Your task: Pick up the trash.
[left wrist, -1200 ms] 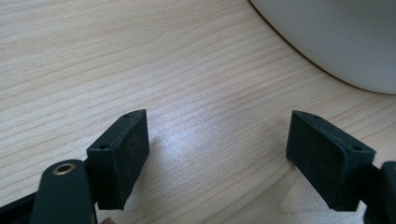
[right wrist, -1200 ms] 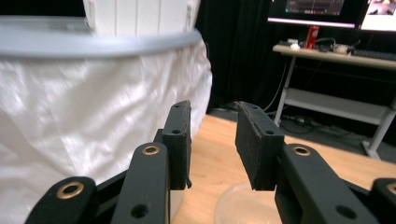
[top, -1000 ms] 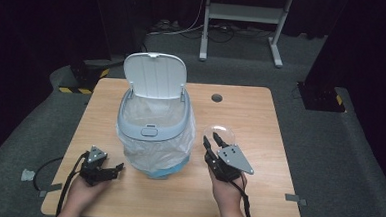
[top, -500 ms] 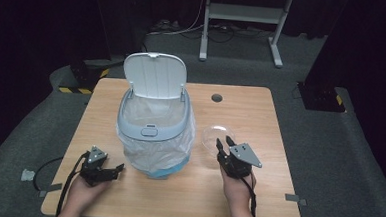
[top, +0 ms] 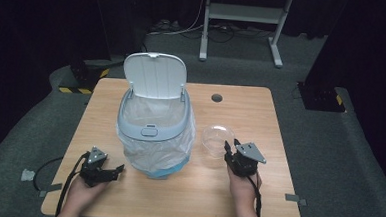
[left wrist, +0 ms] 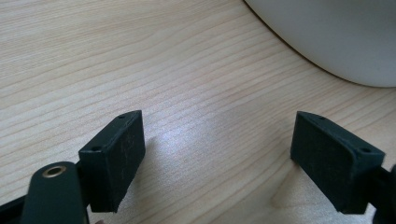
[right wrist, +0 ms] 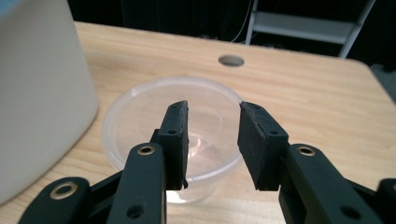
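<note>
High view. We list a wooden table (top: 226,190) bearing a pale blue-grey bin (top: 152,131) with its white lid (top: 155,76) tipped up and back, and a clear plastic liner (top: 153,156) draped over the rim and down its sides. Just to the right of the bin sits a clear plastic bowl (top: 218,140), upright on the table. The right gripper (top: 231,145) lies at the near rim of that bowl, its grey plate uppermost, held by the right hand (top: 243,183) coming in from the bottom edge. The left gripper (top: 120,170) rests low at the near left of the bin, pointing towards the bin's base, in the left hand (top: 79,192).

Left gripper view. We record two black jaws standing wide apart over bare wood — nothing between them. The rounded white base of the bin fills the upper right corner, well clear of both pads.

Right gripper view. We note the two jaws partly closed, a moderate gap between them, poised over the bowl's near rim. The bowl lies directly ahead and below; the pads frame its near wall, yet we cannot tell whether either pad touches the plastic — no grip is evident. The bin's pale wall stands at the left, and a round hole (right wrist: 231,60) in the table shows beyond the bowl.
</note>
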`<state>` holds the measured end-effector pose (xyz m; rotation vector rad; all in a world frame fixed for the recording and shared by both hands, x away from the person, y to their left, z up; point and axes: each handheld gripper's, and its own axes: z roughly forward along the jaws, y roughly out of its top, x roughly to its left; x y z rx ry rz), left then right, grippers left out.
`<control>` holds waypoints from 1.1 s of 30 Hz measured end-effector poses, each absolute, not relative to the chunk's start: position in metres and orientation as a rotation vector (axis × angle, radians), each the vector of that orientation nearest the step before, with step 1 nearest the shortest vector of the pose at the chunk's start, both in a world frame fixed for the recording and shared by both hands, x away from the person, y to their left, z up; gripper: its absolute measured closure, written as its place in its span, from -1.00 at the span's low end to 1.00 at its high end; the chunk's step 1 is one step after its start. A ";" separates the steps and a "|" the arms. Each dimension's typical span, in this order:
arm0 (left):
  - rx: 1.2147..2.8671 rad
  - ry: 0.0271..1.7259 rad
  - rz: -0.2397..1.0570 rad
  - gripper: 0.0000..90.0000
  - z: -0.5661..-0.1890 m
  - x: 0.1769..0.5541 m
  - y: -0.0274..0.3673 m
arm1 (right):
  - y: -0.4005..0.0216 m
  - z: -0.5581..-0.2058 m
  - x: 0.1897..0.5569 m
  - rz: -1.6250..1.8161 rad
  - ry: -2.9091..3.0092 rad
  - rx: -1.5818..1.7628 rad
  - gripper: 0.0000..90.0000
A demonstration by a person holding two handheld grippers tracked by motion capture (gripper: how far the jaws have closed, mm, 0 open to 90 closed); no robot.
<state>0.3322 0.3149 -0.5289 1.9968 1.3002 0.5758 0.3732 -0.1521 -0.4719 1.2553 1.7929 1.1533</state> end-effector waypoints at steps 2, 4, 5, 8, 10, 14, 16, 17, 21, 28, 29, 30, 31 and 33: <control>1.997 1.297 0.576 -0.60 -0.529 0.332 0.315 | -0.151 -0.476 0.375 1.142 1.805 1.262 0.40; 1.998 1.297 0.575 -0.60 -0.529 0.332 0.315 | -0.149 -0.480 0.377 1.128 1.822 1.264 0.40; 1.998 1.297 0.574 -0.60 -0.529 0.332 0.315 | -0.146 -0.482 0.378 1.117 1.837 1.256 0.40; 1.998 1.298 0.574 -0.60 -0.529 0.332 0.315 | -0.144 -0.483 0.379 1.112 1.851 1.249 0.40; 1.998 1.297 0.573 -0.60 -0.529 0.332 0.315 | -0.143 -0.484 0.379 1.113 1.857 1.254 0.40; 1.998 1.294 0.577 -0.60 -0.529 0.332 0.315 | -0.141 -0.487 0.379 1.102 1.868 1.253 0.40; 1.998 1.294 0.577 -0.60 -0.529 0.332 0.315 | -0.140 -0.488 0.378 1.099 1.873 1.249 0.40; 1.999 1.294 0.577 -0.60 -0.529 0.332 0.315 | -0.139 -0.488 0.378 1.098 1.874 1.243 0.40; 1.997 1.297 0.573 -0.60 -0.529 0.332 0.315 | -0.138 -0.489 0.375 1.098 1.874 1.234 0.40; 2.002 1.288 0.571 -0.60 -0.529 0.332 0.314 | -0.139 -0.490 0.368 1.096 1.872 1.225 0.40; 2.002 1.287 0.570 -0.60 -0.529 0.332 0.314 | -0.139 -0.490 0.366 1.089 1.876 1.221 0.40; 2.004 1.285 0.570 -0.60 -0.529 0.332 0.314 | -0.139 -0.490 0.365 1.089 1.877 1.218 0.40; 2.005 1.283 0.568 -0.60 -0.529 0.333 0.314 | -0.139 -0.490 0.364 1.087 1.877 1.218 0.40; 2.007 1.276 0.570 -0.60 -0.529 0.333 0.314 | -0.139 -0.491 0.362 1.084 1.873 1.217 0.40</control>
